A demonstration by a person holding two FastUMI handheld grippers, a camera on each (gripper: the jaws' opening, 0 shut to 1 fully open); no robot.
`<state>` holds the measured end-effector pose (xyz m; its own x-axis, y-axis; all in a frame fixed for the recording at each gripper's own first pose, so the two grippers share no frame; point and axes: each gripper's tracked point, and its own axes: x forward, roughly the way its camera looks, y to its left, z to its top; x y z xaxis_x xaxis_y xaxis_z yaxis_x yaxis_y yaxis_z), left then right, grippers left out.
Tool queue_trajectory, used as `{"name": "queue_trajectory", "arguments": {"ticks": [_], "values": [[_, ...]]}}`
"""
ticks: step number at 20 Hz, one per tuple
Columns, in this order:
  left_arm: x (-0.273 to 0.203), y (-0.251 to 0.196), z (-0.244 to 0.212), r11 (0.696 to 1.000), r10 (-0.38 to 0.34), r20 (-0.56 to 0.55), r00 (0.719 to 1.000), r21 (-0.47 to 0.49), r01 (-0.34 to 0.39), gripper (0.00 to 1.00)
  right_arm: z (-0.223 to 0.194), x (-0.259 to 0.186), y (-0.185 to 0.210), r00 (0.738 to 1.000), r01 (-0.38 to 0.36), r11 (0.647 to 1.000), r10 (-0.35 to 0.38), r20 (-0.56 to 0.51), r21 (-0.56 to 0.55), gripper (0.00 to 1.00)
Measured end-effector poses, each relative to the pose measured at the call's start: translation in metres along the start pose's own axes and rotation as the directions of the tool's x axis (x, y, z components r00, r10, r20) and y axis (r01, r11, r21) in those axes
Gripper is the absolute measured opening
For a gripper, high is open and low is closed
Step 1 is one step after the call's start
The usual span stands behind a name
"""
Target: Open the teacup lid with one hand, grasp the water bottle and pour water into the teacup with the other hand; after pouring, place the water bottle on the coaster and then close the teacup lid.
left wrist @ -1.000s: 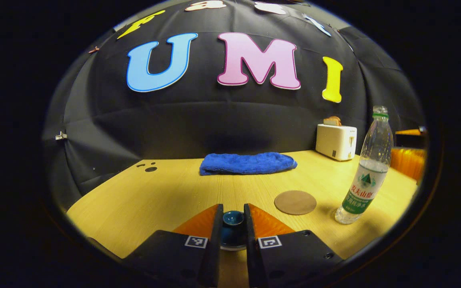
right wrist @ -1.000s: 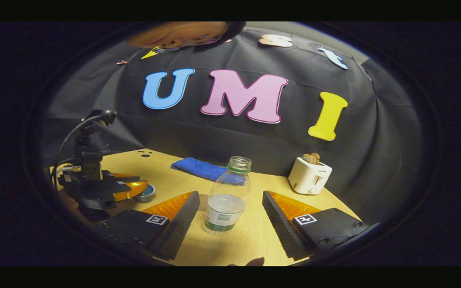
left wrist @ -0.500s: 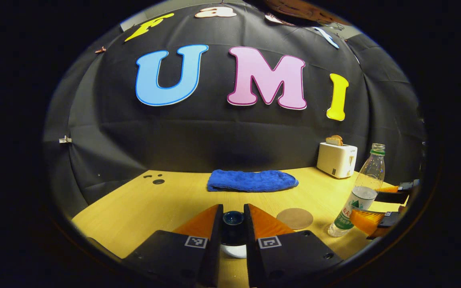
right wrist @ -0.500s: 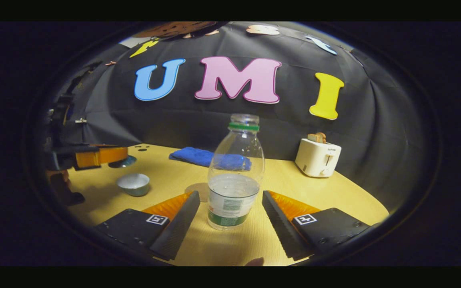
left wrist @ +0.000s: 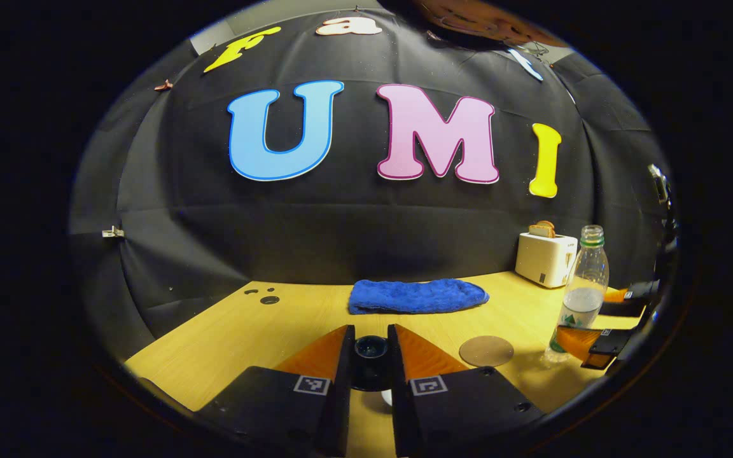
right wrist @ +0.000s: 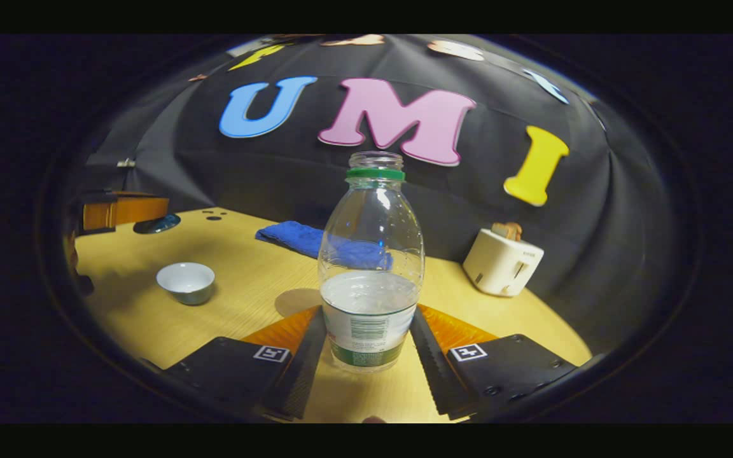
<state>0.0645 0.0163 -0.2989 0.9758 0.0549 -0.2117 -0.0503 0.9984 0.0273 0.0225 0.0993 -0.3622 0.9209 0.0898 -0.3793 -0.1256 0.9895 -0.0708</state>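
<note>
My left gripper (left wrist: 371, 332) is shut on the dark teal teacup lid (left wrist: 371, 351) and holds it in the air; a sliver of the white teacup (left wrist: 386, 398) shows below. In the right gripper view the uncovered teacup (right wrist: 185, 282) stands on the table at the left, with the left gripper (right wrist: 126, 212) and the lid (right wrist: 158, 224) raised behind it. My right gripper (right wrist: 366, 321) is shut on the capless water bottle (right wrist: 371, 242) at its label; the bottle stands upright on the table, partly full. The round brown coaster (left wrist: 486, 350) lies just left of the bottle (left wrist: 581, 289).
A folded blue towel (left wrist: 417, 296) lies at the back of the wooden table (left wrist: 245, 331). A white toaster (left wrist: 544, 257) with bread stands at the back right, behind the bottle. The black cloth wall closes off the far side.
My left gripper has risen with the lid, leaving the teacup uncovered. My right gripper has moved forward and its fingers have shut onto the bottle's sides.
</note>
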Motion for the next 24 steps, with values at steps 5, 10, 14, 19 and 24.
{"name": "queue_trajectory", "arguments": {"ticks": [5,10,14,19,24], "values": [[-0.008,0.022,-0.001,0.999,0.052,-0.002,0.999,-0.009,-0.052,0.35,0.035,0.02,0.008,0.998,0.052,0.919,-0.033,0.055,-0.391,0.76],[-0.014,0.037,-0.007,0.996,0.084,-0.01,0.996,0.002,-0.084,0.27,0.044,0.032,0.024,0.997,0.067,0.731,-0.023,0.074,-0.679,0.75],[-0.021,0.051,-0.009,0.994,0.113,-0.013,0.993,-0.008,-0.113,0.28,0.047,0.036,0.038,0.997,0.05,0.606,0.018,0.077,-0.794,0.75],[-0.024,0.063,-0.011,0.99,0.135,0.0,0.991,0.031,-0.135,0.28,0.046,0.036,0.057,0.994,0.042,0.481,0.065,0.084,-0.876,0.72],[-0.023,0.062,-0.014,0.991,0.133,-0.005,0.991,0.014,-0.133,0.27,0.043,0.043,0.067,0.994,0.043,0.363,0.079,0.077,-0.931,0.75]]}}
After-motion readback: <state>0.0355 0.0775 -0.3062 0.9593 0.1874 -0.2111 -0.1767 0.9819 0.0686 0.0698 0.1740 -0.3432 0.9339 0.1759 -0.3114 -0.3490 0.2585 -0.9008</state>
